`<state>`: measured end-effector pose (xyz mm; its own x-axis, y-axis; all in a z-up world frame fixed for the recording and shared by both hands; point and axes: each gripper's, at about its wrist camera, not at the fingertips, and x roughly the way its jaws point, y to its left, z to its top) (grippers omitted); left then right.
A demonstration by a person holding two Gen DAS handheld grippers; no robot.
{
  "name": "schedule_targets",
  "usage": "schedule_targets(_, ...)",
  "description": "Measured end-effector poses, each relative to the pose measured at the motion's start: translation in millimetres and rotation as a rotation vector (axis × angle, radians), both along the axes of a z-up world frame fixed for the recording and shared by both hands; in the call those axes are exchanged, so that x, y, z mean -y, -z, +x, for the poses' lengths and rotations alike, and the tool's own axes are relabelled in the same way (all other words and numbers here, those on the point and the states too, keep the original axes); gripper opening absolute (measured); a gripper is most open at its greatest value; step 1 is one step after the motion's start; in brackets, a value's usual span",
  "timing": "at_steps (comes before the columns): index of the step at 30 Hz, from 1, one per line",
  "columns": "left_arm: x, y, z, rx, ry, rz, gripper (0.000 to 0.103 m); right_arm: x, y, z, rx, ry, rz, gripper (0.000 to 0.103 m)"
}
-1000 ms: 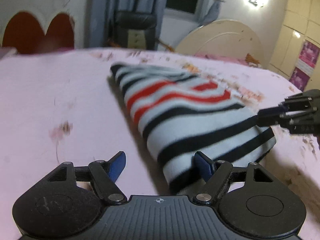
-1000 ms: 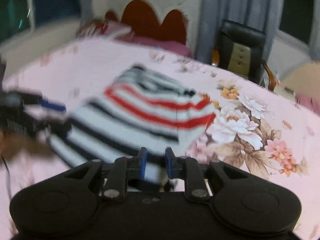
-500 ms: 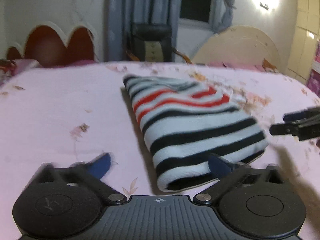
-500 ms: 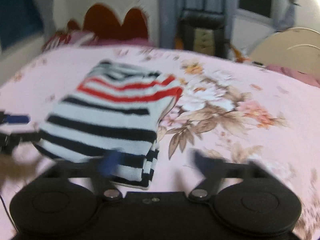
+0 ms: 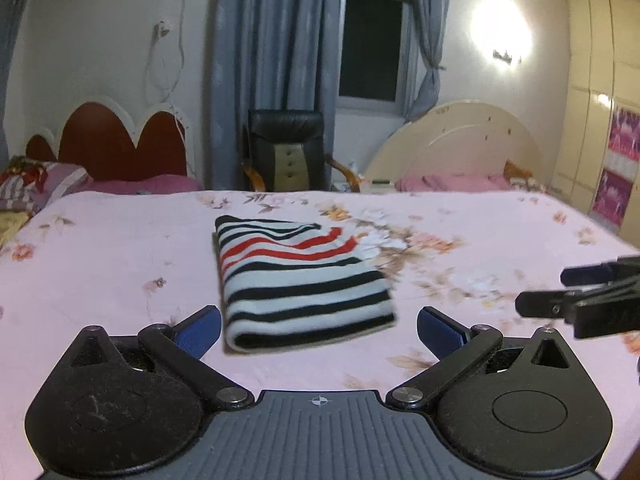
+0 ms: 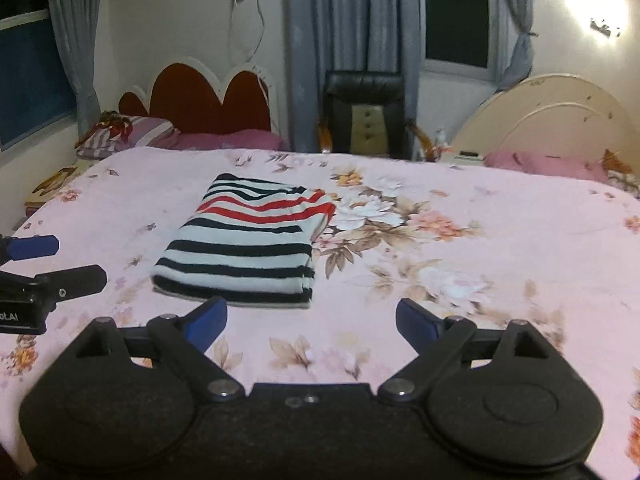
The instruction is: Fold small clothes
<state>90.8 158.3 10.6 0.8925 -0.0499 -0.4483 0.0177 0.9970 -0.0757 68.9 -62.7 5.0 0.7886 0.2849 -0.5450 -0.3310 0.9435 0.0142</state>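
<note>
Pink floral bedspread point(image 5: 100, 248) under a folded striped garment point(image 5: 300, 280), frame centre, long axis running away. Left gripper point(image 5: 318, 330) nearer, just short; right gripper point(image 6: 310, 320) likewise. Both spread wide, holding nothing.

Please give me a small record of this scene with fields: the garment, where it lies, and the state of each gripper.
garment: striped garment, folded into a compact rectangle, black, white and red stripes
surface: bed with pink floral sheet
left gripper: open, holds nothing, apart from the garment
right gripper: open, holds nothing, apart from the garment
background: black chair, grey curtains
</note>
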Motion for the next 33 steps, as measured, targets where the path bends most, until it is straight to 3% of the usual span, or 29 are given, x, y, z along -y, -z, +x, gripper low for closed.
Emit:
schedule_targets(7, 15, -21, -83, 0.027, -0.029, -0.031, 0.103, 18, -15, -68, 0.04, 0.043, 0.012, 0.092)
schedule_targets(13, 26, -34, -126, 0.065, -0.029, -0.035, 0.103, 20, -20, -111, 0.064, 0.035, 0.002, 0.092)
schedule_targets(23, 39, -49, -149, 0.12, -0.029, -0.035, 0.103, 23, -37, -133, 0.136, 0.027, -0.019, 0.092)
schedule_targets(33, 46, -51, -150, 0.127, -0.034, -0.034, 0.103, 24, -38, -138, 0.15, 0.027, -0.017, 0.092)
